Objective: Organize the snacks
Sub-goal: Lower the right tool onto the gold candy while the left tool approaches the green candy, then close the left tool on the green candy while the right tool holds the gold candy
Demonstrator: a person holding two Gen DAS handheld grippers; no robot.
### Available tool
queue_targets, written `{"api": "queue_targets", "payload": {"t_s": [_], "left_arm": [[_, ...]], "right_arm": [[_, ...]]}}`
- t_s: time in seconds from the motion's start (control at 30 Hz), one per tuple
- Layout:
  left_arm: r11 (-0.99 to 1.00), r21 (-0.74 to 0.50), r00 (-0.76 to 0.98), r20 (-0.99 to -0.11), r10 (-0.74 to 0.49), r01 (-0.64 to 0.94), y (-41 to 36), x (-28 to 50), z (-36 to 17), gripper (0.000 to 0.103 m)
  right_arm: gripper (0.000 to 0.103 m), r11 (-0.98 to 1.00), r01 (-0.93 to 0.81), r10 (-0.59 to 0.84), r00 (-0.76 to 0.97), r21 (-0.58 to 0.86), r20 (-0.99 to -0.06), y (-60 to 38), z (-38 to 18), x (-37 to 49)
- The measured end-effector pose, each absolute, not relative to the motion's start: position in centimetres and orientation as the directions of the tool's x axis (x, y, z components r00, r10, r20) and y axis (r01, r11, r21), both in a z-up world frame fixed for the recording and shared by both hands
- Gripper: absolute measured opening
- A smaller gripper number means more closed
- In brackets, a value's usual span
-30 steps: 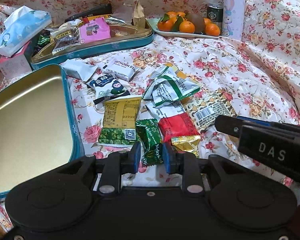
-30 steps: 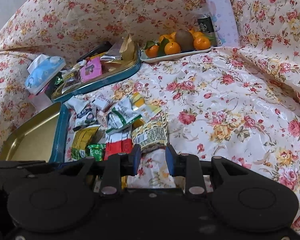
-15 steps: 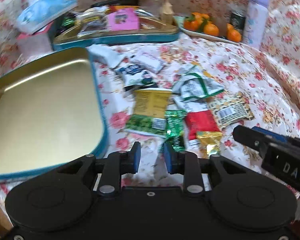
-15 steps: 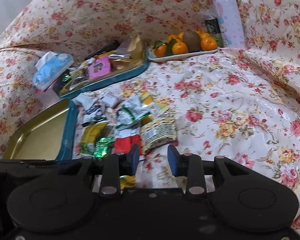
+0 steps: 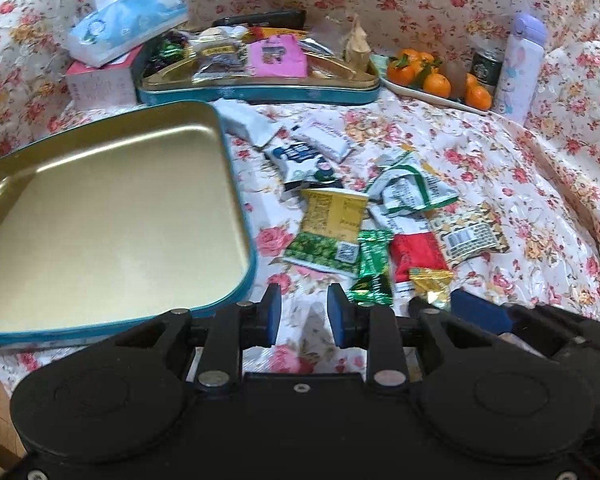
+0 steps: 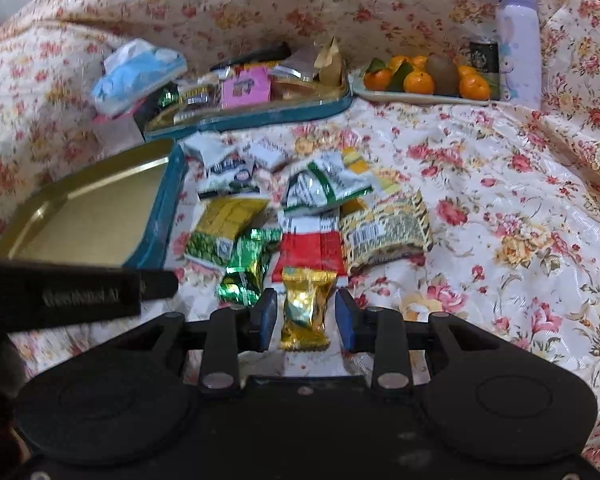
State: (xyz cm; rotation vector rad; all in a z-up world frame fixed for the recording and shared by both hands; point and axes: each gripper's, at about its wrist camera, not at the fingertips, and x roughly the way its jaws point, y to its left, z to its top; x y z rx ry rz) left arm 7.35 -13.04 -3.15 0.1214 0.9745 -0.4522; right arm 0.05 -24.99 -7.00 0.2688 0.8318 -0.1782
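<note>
The right gripper (image 6: 306, 318) stands spread around the gold packet (image 6: 305, 306), pads not yet pressing; the left gripper (image 5: 300, 316) hangs spread over bare cloth, the green packet (image 5: 374, 268) at its one o'clock. The empty tin (image 5: 236, 184) lies at ten o'clock; the slick foil could squirt free if pinched off-centre, or the red packet (image 6: 310, 252) beneath it could drag along.

Empty tin (image 5: 100, 216) left of snack pile (image 5: 380, 220) – filled tin (image 5: 260, 88) behind, fruit plate (image 5: 428, 94) to its right.
</note>
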Motion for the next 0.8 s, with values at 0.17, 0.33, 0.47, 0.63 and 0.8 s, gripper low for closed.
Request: {"api": "queue_targets", "payload": {"t_s": [0.17,0.33,0.47,0.63,0.8], "left_arm": [[0.870,-0.111,0.454,-0.817,-0.355,0.480,-14.8,7.3,-3.2,0.037],[0.846,-0.126,0.418,-0.825,-0.379,0.519,-16.3,7.5,-3.5,0.037],[0.839,-0.132,0.393,-0.838,-0.379,0.528,-17.2,7.9,-4.2,0.037],[0.845,-0.136,0.378,-0.849,-0.369,0.518,-17.8,8.6,-5.0,0.038],[0.845,-0.126,0.382,-0.850,-0.362,0.519,-18.3,8.9,-5.2,0.042]], "right_arm": [[0.022,0.960,0.267,-0.119,0.667,0.086,-0.735,-24.9,-6.9,-0.4],[0.022,0.953,0.296,-0.158,0.677,0.070,-0.719,-26.4,-6.4,-1.2],[0.022,0.947,0.316,-0.183,0.676,0.056,-0.714,-27.6,-6.3,-1.6],[0.022,0.939,0.337,-0.181,0.662,0.073,-0.727,-28.7,-6.7,-1.5],[0.023,0.931,0.353,-0.170,0.648,0.095,-0.742,-29.1,-7.3,-1.3]]}}
